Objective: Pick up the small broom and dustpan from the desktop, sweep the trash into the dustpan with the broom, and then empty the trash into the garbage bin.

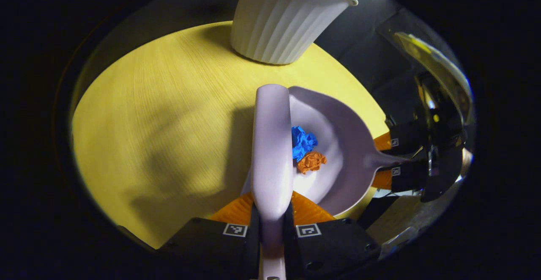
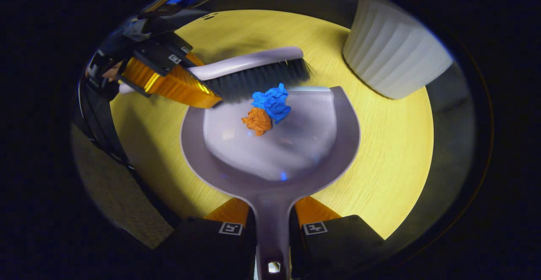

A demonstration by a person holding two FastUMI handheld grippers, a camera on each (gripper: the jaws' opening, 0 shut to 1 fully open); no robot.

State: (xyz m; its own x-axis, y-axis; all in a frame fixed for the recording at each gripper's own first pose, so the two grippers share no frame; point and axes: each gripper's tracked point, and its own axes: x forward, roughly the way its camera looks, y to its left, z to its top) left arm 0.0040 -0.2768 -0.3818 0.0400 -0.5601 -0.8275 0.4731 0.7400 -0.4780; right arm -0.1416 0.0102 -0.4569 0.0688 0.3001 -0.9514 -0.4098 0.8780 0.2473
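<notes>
Left hand-held gripper (image 1: 272,225): clamps the broom (image 2: 253,70) handle, bristles behind the paper balls.
Right hand-held gripper (image 2: 272,225): grips the dustpan (image 2: 270,144) handle, pan flat on the desk (image 2: 389,153) so the paper stays inside.
Bin (image 2: 393,56): near, ready for emptying.

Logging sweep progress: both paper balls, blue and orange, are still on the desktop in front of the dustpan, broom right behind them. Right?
Not quite. The blue paper ball and the orange paper ball already lie inside the dustpan, touching each other, not on the desktop. The right gripper view shows this. The broom is indeed right behind them, at the pan's front edge.
</notes>
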